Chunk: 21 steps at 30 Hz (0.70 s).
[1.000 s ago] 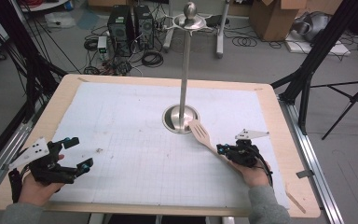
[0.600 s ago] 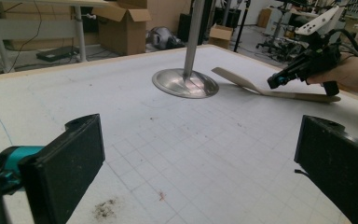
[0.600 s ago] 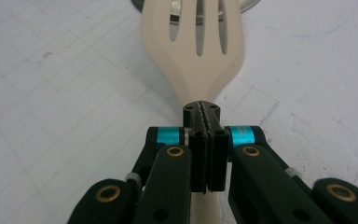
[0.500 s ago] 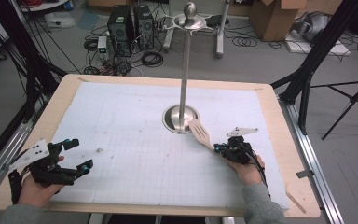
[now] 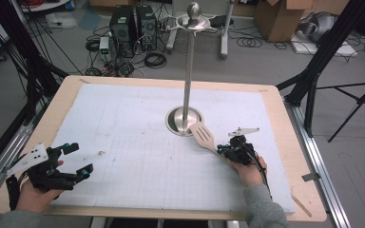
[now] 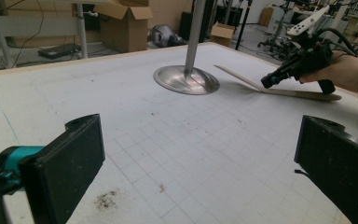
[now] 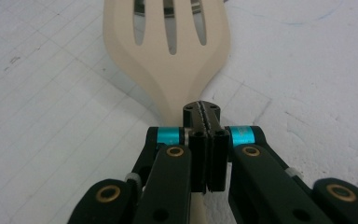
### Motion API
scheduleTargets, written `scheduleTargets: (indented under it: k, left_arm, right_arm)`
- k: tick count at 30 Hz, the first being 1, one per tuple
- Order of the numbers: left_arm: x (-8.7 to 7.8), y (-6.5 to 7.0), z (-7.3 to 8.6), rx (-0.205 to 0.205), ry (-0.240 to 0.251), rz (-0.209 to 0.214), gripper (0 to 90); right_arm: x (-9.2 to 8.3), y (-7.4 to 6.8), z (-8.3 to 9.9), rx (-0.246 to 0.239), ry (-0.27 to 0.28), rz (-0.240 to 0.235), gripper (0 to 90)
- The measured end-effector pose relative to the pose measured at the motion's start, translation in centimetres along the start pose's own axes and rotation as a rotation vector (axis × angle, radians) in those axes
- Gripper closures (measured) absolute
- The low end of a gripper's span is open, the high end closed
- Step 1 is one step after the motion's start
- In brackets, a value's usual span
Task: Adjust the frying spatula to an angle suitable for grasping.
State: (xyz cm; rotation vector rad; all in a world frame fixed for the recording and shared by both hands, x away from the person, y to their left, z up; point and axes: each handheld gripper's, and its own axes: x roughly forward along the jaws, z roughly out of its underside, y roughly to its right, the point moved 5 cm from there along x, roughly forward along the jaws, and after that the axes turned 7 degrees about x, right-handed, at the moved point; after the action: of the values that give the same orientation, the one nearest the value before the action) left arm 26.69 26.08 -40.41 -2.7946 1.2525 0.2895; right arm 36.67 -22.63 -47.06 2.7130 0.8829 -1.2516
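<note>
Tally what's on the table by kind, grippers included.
Grippers: 2, left gripper with jaws open, right gripper shut on the spatula
Spatula: 1, wooden, slotted
Stand: 1, metal pole on a round base
Total: 4

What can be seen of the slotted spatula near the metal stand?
The slotted spatula looks like pale wood or bamboo, with a broad flat blade cut by three long slots and a slim handle. It lies low over the white gridded mat, blade pointing at the stand's round metal base and overlapping its rim. The right gripper is shut on the handle just behind the blade; the handle's far end runs under the hand.
</note>
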Motion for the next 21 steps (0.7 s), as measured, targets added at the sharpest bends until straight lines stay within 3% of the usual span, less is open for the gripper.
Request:
scheduleTargets:
  k: [7, 21]
  left_arm:
    - [-0.07, -0.03, 0.11, -0.002, -0.005, -0.003, 2.0]
    - [-0.14, 0.15, 0.22, 0.0, -0.014, 0.0, 2.0]
  right_arm:
    - [0.16, -0.07, 0.01, 0.011, 0.002, -0.002, 90.0]
    - [0.66, -0.01, -0.08, 0.032, -0.019, 0.038, 90.0]
